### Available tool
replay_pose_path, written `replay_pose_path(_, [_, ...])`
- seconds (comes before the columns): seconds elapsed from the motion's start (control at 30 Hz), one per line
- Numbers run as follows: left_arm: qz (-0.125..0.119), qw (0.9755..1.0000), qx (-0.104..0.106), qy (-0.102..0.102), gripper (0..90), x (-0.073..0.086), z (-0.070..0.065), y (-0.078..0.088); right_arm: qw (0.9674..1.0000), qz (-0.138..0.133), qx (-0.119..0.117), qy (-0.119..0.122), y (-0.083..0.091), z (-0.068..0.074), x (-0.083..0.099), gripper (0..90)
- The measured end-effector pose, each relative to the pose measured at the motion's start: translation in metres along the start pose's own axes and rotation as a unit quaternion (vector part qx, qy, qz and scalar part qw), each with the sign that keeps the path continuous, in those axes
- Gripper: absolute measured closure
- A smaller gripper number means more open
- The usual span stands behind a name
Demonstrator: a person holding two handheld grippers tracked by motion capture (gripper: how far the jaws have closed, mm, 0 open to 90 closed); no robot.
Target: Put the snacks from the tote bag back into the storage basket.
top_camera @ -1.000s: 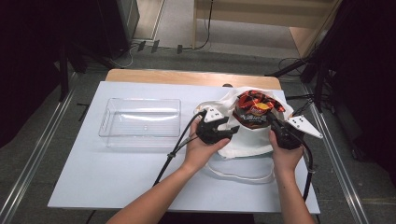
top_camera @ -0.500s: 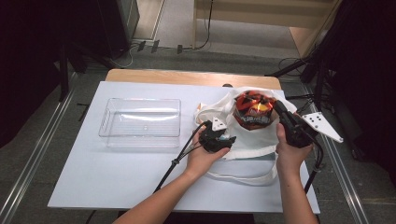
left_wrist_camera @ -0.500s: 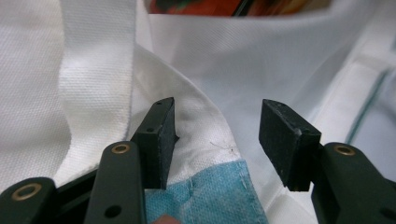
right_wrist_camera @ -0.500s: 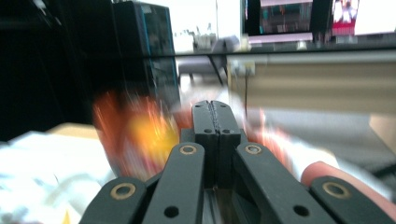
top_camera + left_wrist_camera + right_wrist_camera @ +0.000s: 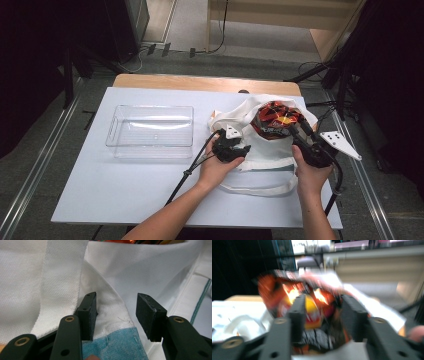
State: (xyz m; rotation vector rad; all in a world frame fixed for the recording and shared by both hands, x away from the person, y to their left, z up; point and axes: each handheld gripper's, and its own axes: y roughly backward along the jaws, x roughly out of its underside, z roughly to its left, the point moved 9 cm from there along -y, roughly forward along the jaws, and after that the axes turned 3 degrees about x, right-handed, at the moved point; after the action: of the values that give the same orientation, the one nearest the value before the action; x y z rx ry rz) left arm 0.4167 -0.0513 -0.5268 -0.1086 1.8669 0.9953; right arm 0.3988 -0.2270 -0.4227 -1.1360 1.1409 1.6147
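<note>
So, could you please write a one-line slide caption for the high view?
Left gripper on a white tote bag, right gripper open at the red snack packet inside.

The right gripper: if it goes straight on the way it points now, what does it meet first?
Probably the red and orange snack packet in the white bag. The right gripper, its jaws just opened, points straight at it; the blur leaves depth unclear.
</note>
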Motion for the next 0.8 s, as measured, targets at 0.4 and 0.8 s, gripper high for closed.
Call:
replay_pose_path(0.4, [0.007,0.9999,-0.014,0.0,54.2,0.003,0.002,-0.003,0.9961,0.072,-0.021,0.048,-0.049,0.0,0.033,65.9])
replay_pose_path(0.8, [0.034,0.9975,-0.055,-0.027,63.5,0.006,0.003,-0.006,0.9991,0.022,-0.024,0.028,-0.034,0.013,0.0,90.0])
